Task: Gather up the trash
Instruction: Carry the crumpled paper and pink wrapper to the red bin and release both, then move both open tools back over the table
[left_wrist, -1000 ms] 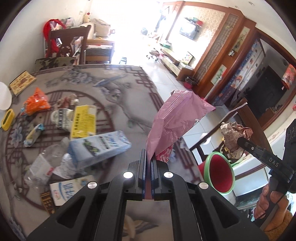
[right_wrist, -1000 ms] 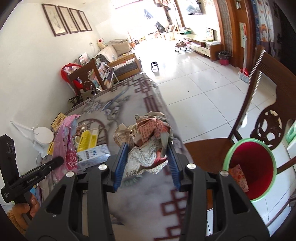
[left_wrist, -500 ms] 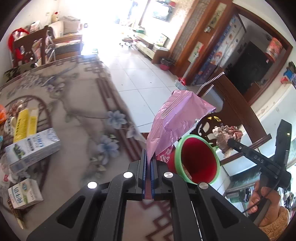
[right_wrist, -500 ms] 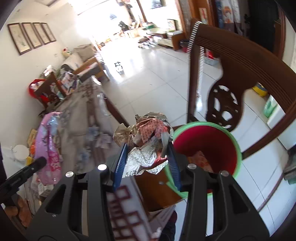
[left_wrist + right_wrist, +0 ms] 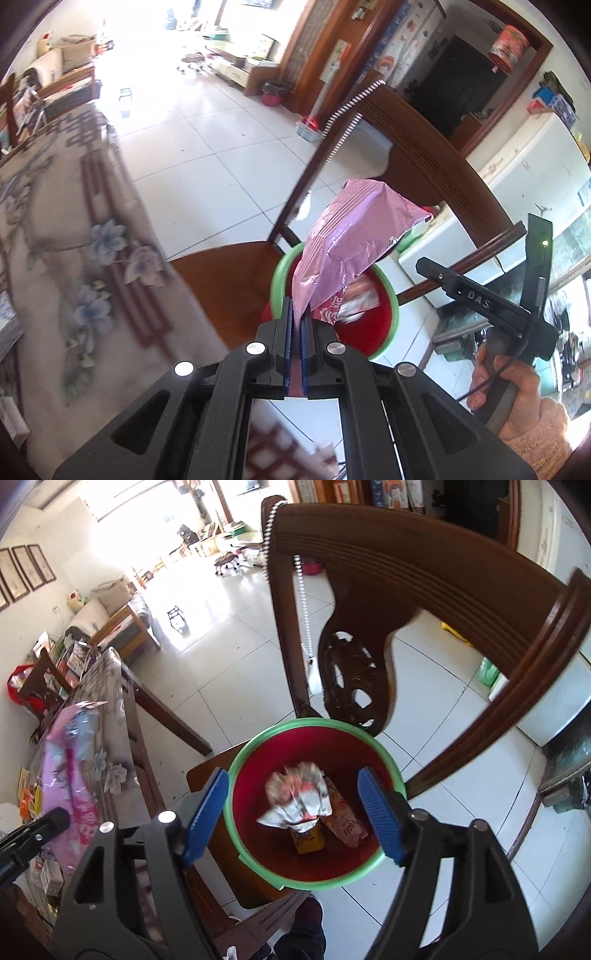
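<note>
The right gripper (image 5: 295,805) has just been opening above the bin (image 5: 236,834); its paper wad (image 5: 295,797) is inside, free. The left gripper (image 5: 295,325) clamps a pink bag (image 5: 347,251) over the bin.

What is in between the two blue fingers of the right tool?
The crumpled paper, blurred, inside the red bin, seen in the right wrist view; the fingers have just been opening.
</note>
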`<state>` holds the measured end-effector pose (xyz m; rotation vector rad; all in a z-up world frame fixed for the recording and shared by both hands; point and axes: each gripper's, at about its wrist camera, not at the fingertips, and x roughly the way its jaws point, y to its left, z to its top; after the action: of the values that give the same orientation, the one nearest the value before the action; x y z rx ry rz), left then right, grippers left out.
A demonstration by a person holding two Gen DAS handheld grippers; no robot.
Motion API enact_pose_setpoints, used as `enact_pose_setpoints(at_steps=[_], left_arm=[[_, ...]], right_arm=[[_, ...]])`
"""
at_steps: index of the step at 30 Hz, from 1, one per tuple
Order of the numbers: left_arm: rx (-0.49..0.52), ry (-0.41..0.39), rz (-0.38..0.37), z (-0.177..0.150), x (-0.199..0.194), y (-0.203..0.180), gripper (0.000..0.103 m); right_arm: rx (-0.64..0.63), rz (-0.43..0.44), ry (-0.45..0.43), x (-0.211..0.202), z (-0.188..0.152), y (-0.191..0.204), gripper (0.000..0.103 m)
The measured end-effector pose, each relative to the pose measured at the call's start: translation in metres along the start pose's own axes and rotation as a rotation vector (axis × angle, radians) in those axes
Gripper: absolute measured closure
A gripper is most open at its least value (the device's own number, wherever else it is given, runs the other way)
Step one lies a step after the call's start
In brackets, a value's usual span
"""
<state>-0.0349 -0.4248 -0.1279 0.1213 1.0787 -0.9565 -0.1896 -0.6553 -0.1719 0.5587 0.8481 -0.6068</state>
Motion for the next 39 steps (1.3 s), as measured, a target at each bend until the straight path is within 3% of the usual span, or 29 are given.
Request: enact_pose_setpoints(at_steps=[10,12,14,20,27,39], left_arm=[[0.110,0.084,-0.102,0.021,0.070,-0.061,0.100],[0.119,0.090,-0.101,0.024,0.078,-0.069,0.089],[0.118,0.077,-0.106,0.027,0.078,-0.071,0.056],[0.143,0.005,-0.079,0.027,0.042,-0.065,0.054],[0.118,-0.115,0.017,0.017,-0.034,-0.013,0.054],[-0.115,-0.223,0.201,-0.031,-0.146,0.137,0.054]], right_arm=[[0.082,-0.091,-0.011,-0.032,-0.015,-0.043,0.031],[0.095,-0.101,-0.020,-0.038,-0.017,-0.048,0.031],[0.097,-0.109,-0.026,-0.042,-0.017,-0.048,0.031],[0.058,-0.129,-0.050,-0.051,-0.020,-0.036,0.031],[0.006,-0.051,-0.066,-0.049,-0.016,0.016,0.031],[-0.243,0.158,-0.033,-0.037,-0.028,0.198,0.031]])
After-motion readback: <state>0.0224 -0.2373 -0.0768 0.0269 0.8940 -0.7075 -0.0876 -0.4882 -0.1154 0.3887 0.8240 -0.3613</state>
